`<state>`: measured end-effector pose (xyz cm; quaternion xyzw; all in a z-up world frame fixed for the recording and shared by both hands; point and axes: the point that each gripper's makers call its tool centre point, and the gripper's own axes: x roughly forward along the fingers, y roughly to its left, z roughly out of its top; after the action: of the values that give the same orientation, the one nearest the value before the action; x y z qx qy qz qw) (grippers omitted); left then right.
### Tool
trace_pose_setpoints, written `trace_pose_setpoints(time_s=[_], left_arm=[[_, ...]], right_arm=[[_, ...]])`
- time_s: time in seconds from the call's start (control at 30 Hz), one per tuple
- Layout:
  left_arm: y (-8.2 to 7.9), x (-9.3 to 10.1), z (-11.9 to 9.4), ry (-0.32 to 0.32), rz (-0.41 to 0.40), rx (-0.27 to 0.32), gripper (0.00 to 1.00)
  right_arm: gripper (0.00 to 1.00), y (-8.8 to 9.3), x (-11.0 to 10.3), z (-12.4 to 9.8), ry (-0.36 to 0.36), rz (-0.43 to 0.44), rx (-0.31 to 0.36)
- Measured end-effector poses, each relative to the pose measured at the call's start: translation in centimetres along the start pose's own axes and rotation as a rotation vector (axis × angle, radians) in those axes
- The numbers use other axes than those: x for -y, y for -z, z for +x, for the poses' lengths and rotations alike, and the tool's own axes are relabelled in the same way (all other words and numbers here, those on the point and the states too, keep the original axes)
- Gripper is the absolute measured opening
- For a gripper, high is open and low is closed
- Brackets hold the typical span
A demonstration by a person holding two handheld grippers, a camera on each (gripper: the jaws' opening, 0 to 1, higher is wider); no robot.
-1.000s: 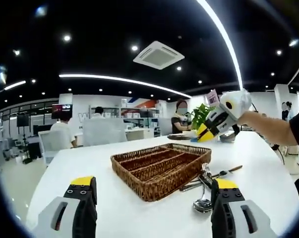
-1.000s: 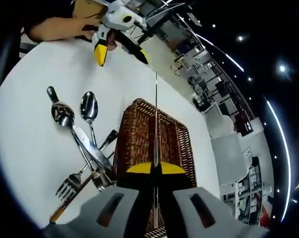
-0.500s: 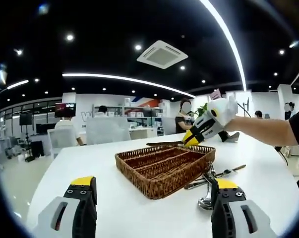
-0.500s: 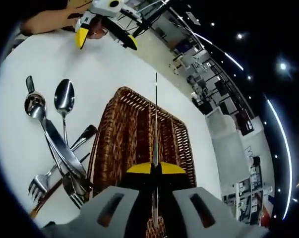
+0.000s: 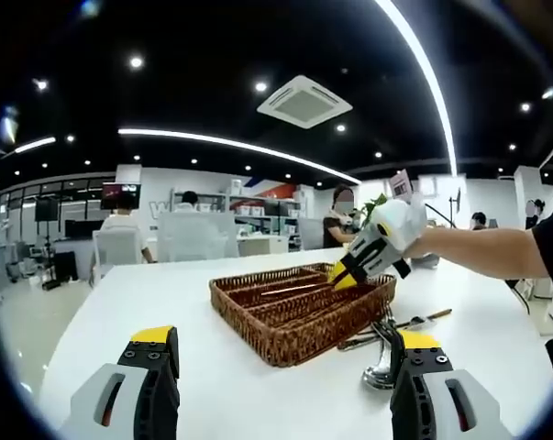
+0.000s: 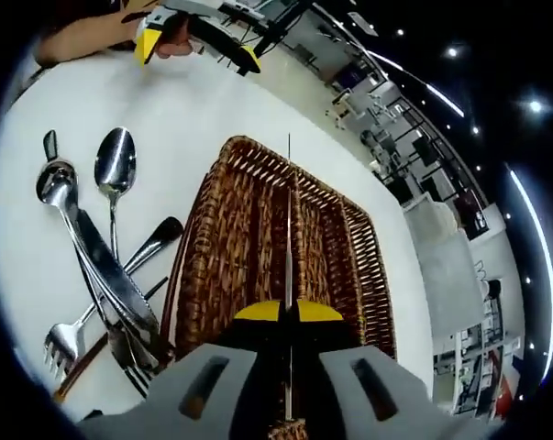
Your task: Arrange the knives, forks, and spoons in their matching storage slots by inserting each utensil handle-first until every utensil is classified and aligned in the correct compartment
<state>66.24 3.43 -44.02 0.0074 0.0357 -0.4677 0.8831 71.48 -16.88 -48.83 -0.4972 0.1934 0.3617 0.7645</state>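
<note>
A white desk (image 5: 120, 293) carries a brown wicker tray (image 6: 248, 238) with long slots. The right tool (image 6: 288, 312), jaws clamped on a knife (image 6: 288, 229), holds it blade-forward over the tray's middle. Left of the tray lies a pile of spoons, forks and knives (image 6: 102, 266). The left tool (image 5: 281, 353) hovers near, jaws apart.

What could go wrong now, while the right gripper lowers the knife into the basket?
The knife in the right gripper lies almost along a divider of the wicker basket, so it may catch there or slip into the wrong slot. The piled utensils touch the basket's side; a nudge may scatter them.
</note>
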Motion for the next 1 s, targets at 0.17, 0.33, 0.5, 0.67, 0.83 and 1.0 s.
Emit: trace_pose_setpoints(time_s=[0.17,0.33,0.5,0.67,0.83,1.0], left_arm=[[0.1,-0.1,0.1,-0.005,0.004,-0.001,1.0],[-0.4,-0.1,-0.1,0.006,-0.029,0.024,1.0],[-0.4,-0.3,-0.1,-0.008,-0.025,0.024,1.0],[-0.6,-0.4,-0.2,-0.01,-0.03,0.034,1.0],[-0.7,-0.2,-0.1,-0.006,-0.028,0.036,1.0],[-0.3,-0.2,0.0,-0.007,-0.023,0.023,1.0]], right_arm=[[0.01,0.6,-0.5,0.8,-0.028,0.005,-0.009],[0.01,1.0,-0.6,1.7,-0.079,-0.012,-0.014],[0.01,1.2,-1.0,2.6,-0.108,-0.019,-0.029],[0.01,1.4,-1.2,3.0,-0.127,-0.001,-0.035],[0.02,1.5,-1.3,3.0,-0.132,0.003,-0.031],[0.03,1.4,-1.3,3.0,-0.142,0.032,-0.014]])
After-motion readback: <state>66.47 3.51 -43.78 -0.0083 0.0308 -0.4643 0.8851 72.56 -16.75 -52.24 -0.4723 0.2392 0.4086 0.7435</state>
